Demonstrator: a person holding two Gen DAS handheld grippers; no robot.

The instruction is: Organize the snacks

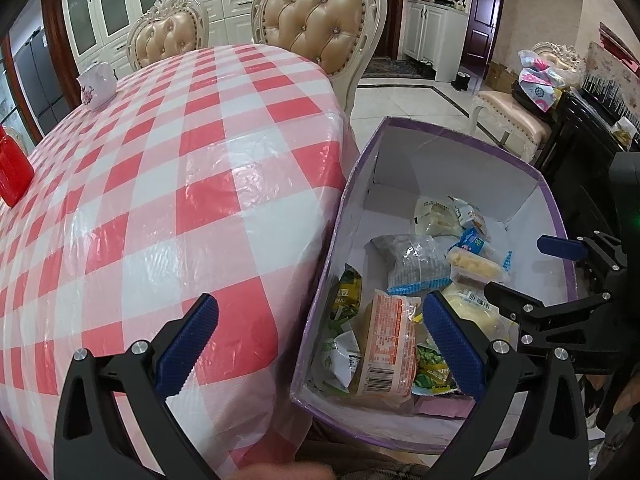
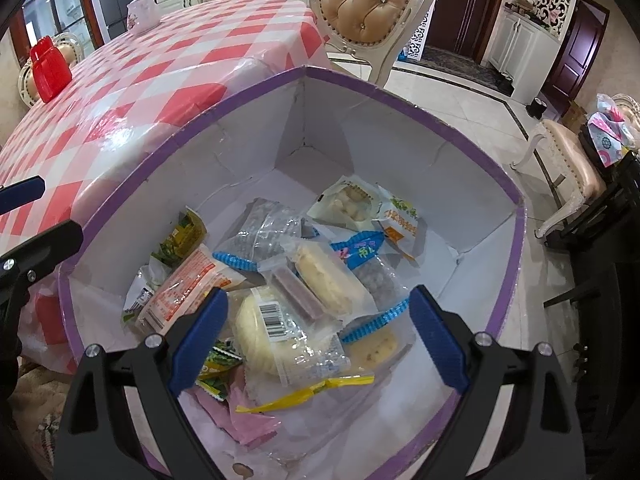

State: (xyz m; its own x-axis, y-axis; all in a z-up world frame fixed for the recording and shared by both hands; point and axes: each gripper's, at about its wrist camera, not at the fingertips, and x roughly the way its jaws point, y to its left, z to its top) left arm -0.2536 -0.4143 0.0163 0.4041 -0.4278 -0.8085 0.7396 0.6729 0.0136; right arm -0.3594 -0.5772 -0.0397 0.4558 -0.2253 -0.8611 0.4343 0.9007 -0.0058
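A purple-rimmed white cardboard box [image 1: 556,216] [image 2: 516,216] stands beside the table and holds several wrapped snacks. Among them are an orange-labelled pack [image 1: 386,344] [image 2: 188,284], a clear pack with a barcode [image 2: 276,332], a pale cake in clear wrap [image 2: 328,276] and green packets [image 1: 348,292]. My left gripper [image 1: 320,332] is open and empty, over the table edge and the box's near left wall. My right gripper [image 2: 316,324] is open and empty, above the snacks inside the box. It also shows at the right of the left wrist view [image 1: 520,268].
The table with a red-and-white checked cloth [image 1: 160,168] [image 2: 120,92] bears a white teapot [image 1: 98,84] [image 2: 142,14] and a red container [image 1: 12,176] [image 2: 50,68]. Padded chairs [image 1: 320,20] stand behind it. A cushioned bench [image 1: 516,116] and black furniture stand at right.
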